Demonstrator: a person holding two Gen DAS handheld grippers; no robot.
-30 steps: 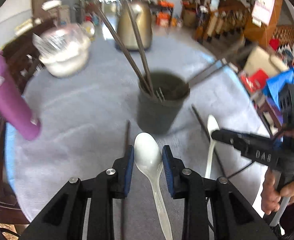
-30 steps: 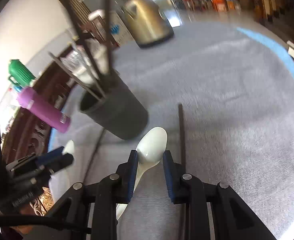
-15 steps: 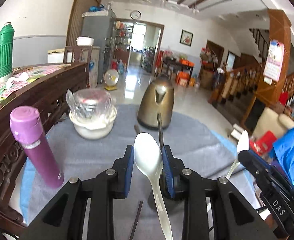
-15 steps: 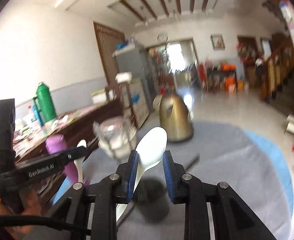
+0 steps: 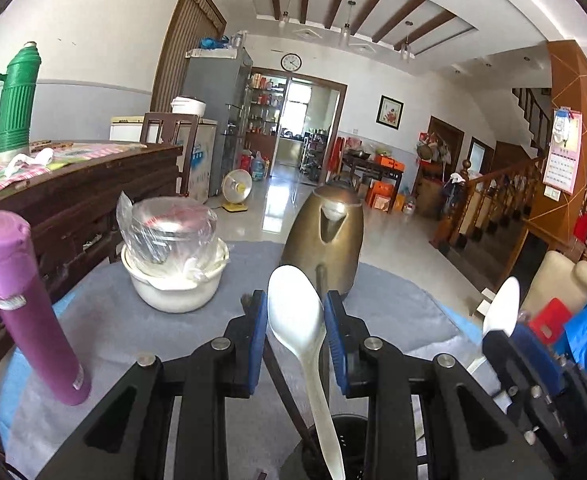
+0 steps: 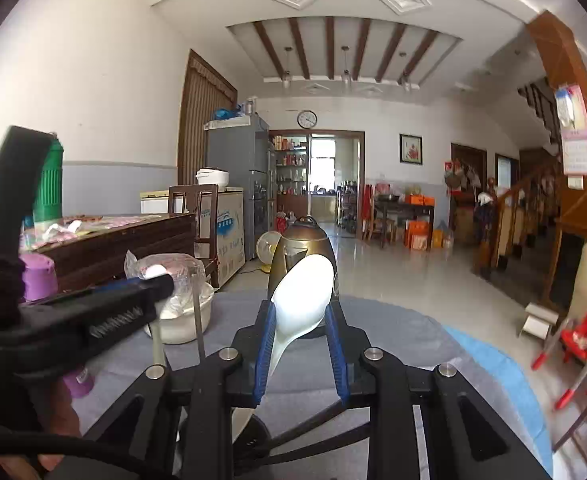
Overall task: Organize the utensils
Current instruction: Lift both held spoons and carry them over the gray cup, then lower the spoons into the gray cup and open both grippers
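Two white spoons, one per gripper: left gripper (image 5: 295, 334) jaws nipped on a spoon (image 5: 296, 316), right gripper (image 6: 302, 334) jaws nipped on another (image 6: 302, 296), bowls forward, handles trailing toward the dark utensil cup (image 5: 343, 446) below, likely for dropping in. Beyond on the bench (image 5: 109, 320): kettle (image 5: 327, 234), purple flask (image 5: 29, 308). Gripper lettering too blurred to read.
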